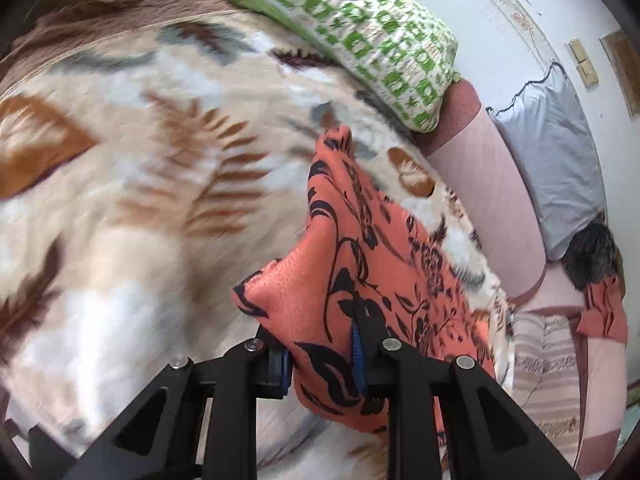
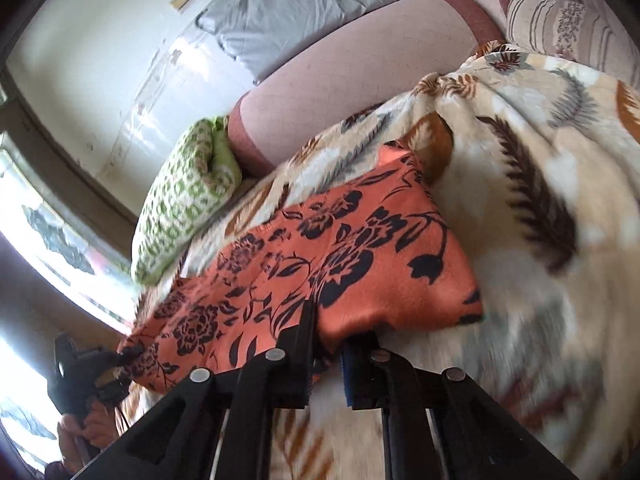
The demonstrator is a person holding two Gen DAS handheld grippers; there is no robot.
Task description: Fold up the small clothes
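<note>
The small garment is an orange cloth with a black flower print (image 1: pixel 360 240), lifted off a beige leaf-patterned blanket (image 1: pixel 140 200). My left gripper (image 1: pixel 320 356) is shut on one bunched edge of it, and the fabric fills the gap between the blue pads. In the right wrist view the same cloth (image 2: pixel 360 248) stretches across the blanket (image 2: pixel 540 300). My right gripper (image 2: pixel 328 344) is shut on its near edge. The left gripper (image 2: pixel 88 372) shows at the lower left, pinching the far corner, with a person's hand (image 2: pixel 80 432) behind it.
A green-and-white pillow (image 1: pixel 360 32) (image 2: pixel 180 208), a pink bolster (image 1: pixel 480 184) (image 2: pixel 340 92) and a grey pillow (image 1: pixel 552 160) (image 2: pixel 300 8) line the wall side of the bed. A striped pillow (image 2: pixel 560 8) lies beyond the blanket's edge.
</note>
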